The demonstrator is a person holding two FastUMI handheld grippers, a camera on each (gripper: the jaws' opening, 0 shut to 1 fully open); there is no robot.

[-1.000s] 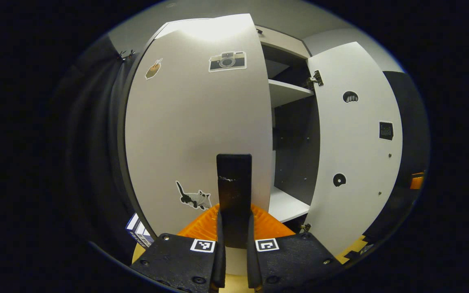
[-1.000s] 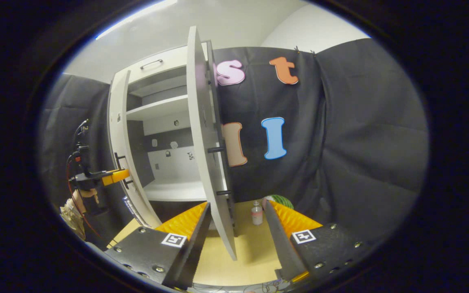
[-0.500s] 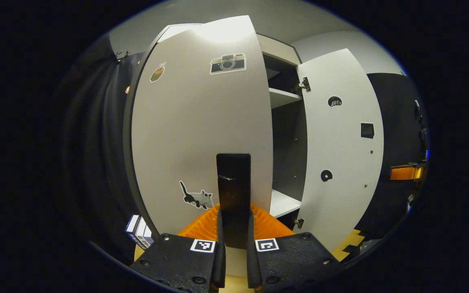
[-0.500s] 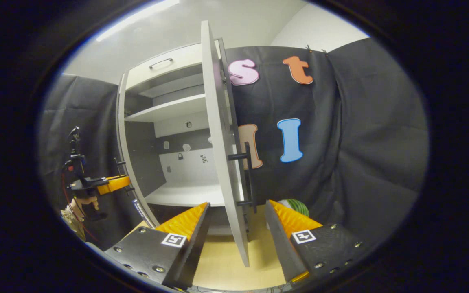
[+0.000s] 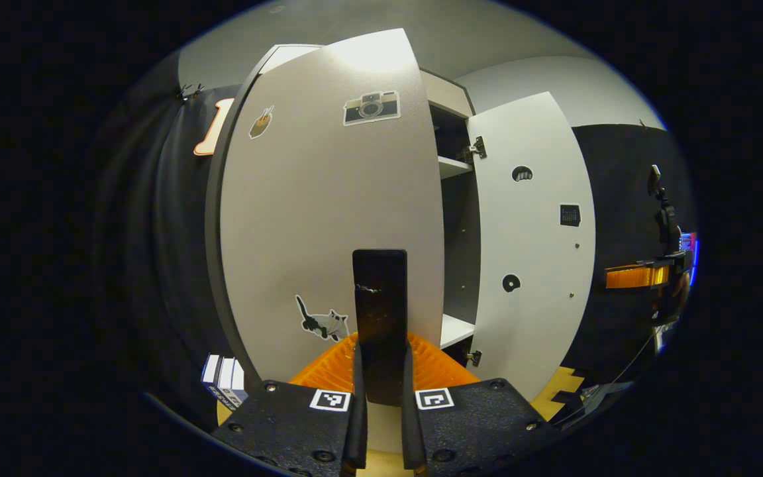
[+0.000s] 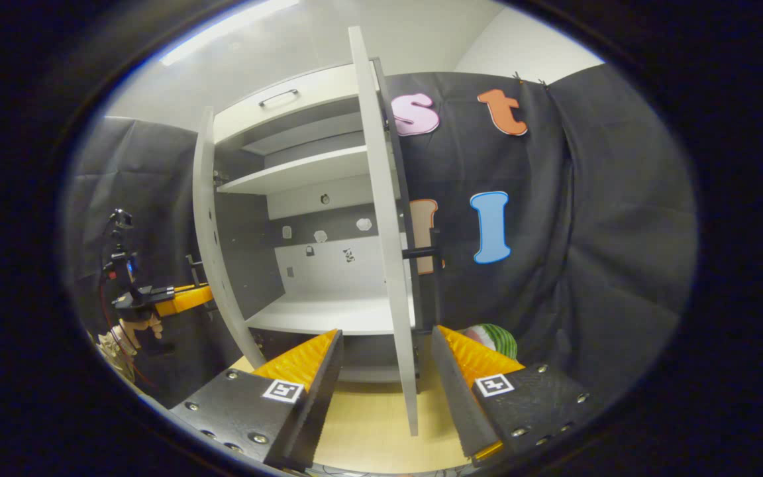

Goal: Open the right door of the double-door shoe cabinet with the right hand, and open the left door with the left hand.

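Both doors now stand swung out further than a second ago. Our left gripper point(image 5: 381, 424) stays clenched on the left door's handle point(image 5: 380, 311), held between its fingers. Our right gripper point(image 6: 381, 377), fingers spread, straddles the right door point(image 6: 385, 265) edge untouched. We judge opening nearly complete.

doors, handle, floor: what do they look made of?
Left door: probably laminated board. Flat, matte pale face, darker edge band, stickers lying flat on it.
Right door: looks the same. Thin pale slab seen edge-on, metal hinges.
Handle: dark bar, slightly glossy, scuffed. Painted metal or plastic, cannot tell.
Floor: light wood-look surface, smooth. Likely laminate or vinyl.
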